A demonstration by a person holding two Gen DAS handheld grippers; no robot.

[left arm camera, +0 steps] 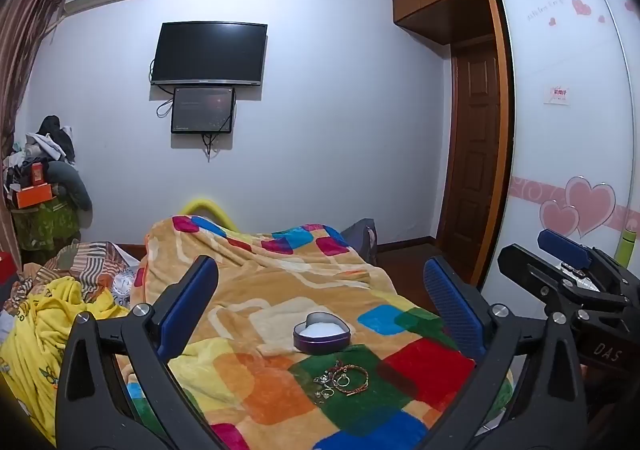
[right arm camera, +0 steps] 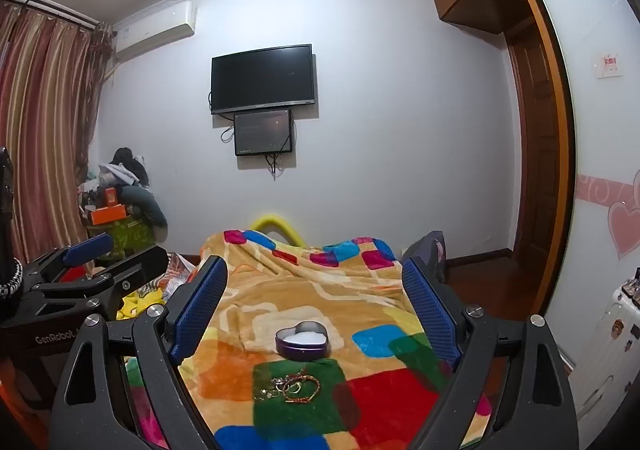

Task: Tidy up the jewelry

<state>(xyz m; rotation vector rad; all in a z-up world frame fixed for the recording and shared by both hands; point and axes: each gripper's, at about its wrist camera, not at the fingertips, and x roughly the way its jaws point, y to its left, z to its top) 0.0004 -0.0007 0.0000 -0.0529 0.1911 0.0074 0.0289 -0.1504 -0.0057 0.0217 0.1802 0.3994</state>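
We hold the left gripper (left arm camera: 320, 306) and the right gripper (right arm camera: 314, 302) wide open, touching nothing. The jewelry (left arm camera: 340, 380) lies on the blanket (left arm camera: 280, 290), just before the heart-shaped box (left arm camera: 322, 332).

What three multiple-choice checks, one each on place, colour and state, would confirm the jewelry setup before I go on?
1. Where does the jewelry pile lie?
A. Inside the tin
B. On the green patch of the blanket, in front of the tin
C. On the floor

2. What colour is the outer wall of the heart-shaped tin?
A. Purple
B. Red
C. Yellow

3. How is the left gripper?
A. Shut on a bracelet
B. Shut, holding nothing
C. Open, holding nothing

Key: 1 B, the pieces lie on green fabric nearer the camera than the tin. 2 A, its side is dark purple. 3 C, its blue pads stand wide apart with nothing between them.
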